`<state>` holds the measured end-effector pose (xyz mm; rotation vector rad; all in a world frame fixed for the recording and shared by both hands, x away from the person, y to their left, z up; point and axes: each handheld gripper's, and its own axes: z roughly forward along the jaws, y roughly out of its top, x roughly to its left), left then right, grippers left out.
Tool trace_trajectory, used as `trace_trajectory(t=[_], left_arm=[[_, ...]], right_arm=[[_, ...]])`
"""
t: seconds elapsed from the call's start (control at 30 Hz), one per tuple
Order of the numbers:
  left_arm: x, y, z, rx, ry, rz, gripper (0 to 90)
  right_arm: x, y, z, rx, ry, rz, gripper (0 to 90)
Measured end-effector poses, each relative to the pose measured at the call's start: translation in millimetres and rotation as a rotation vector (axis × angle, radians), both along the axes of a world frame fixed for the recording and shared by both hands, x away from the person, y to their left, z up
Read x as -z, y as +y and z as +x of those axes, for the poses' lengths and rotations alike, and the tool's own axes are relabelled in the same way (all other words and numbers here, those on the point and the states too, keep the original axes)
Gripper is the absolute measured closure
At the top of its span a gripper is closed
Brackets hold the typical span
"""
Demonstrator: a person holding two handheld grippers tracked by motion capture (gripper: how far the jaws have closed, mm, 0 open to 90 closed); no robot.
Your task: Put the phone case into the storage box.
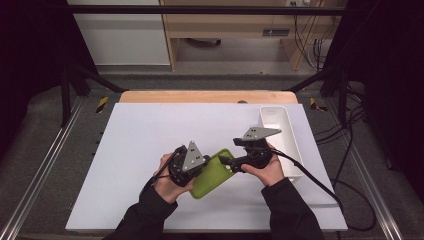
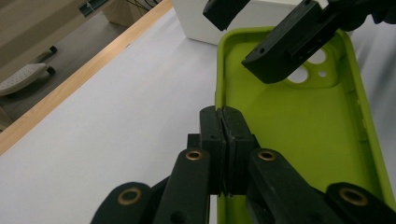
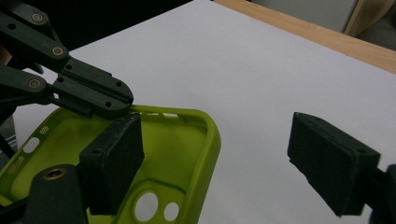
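The left tool (image 1: 202,162) is clamped on the long edge of a lime-green phone case (image 1: 212,173). In the left gripper view, the two black jaws of the left tool (image 2: 223,122) meet with the thin side wall of the phone case (image 2: 299,135) pinched between them. The case's open inner side faces up, and its camera cut-outs lie at the end farthest from this tool.

The right tool (image 1: 225,161) is spread wide. In the right gripper view, one jaw of the right tool (image 3: 219,161) sits inside the phone case (image 3: 187,154), just above the camera holes, and the other jaw stands well outside the case's end rim, over bare white surface. The rim corner lies between the two jaws, touching neither that can be confirmed. The closed jaws of the left tool (image 3: 122,101) appear beyond the near jaw, gripping the far side wall.

From the high view, the case is held between both tools, low over the white sheet on the counter (image 1: 140,150); whether it rests on the sheet cannot be told. A white rectangular bin (image 1: 280,130) stands just behind and to the outer side of the right tool. Each tool is held by a hand in a dark sleeve (image 1: 295,210).
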<state>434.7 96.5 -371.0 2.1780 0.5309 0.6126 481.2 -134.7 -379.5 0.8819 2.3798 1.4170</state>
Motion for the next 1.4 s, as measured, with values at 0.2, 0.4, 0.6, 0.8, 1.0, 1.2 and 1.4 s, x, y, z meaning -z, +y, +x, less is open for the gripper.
trace_trajectory(t=[0.2,0.4,0.6,0.8,1.0,1.2,1.4], left_arm=[[-1.1,0.9,-0.7,0.001,-0.009,0.003,88.7],[-1.3,1.2,-1.7,0.001,-0.014,0.002,88.7],[-1.4,1.4,-2.8,0.003,-0.021,0.008,88.7],[-0.3,1.7,-2.9,0.005,-0.023,0.016,88.8],[0.7,3.1,-2.8,0.007,-0.024,0.02,88.7],[1.9,4.1,-3.1,0.01,-0.026,0.029,88.8],[6.2,3.9,-3.2,0.01,-0.022,0.048,88.7]], right_arm=[[1.1,0.7,0.5,-0.026,0.031,0.003,27.3],[0.6,0.1,1.9,-0.051,0.079,0.023,35.7],[0.8,0.2,2.8,-0.07,0.117,0.036,42.0],[1.6,0.5,4.0,-0.105,0.178,0.047,52.6],[0.9,-0.8,5.2,-0.105,0.213,0.051,57.4],[-1.3,-3.1,6.5,-0.105,0.244,0.064,65.3],[-3.2,-4.5,6.4,-0.112,0.252,0.075,74.1]])
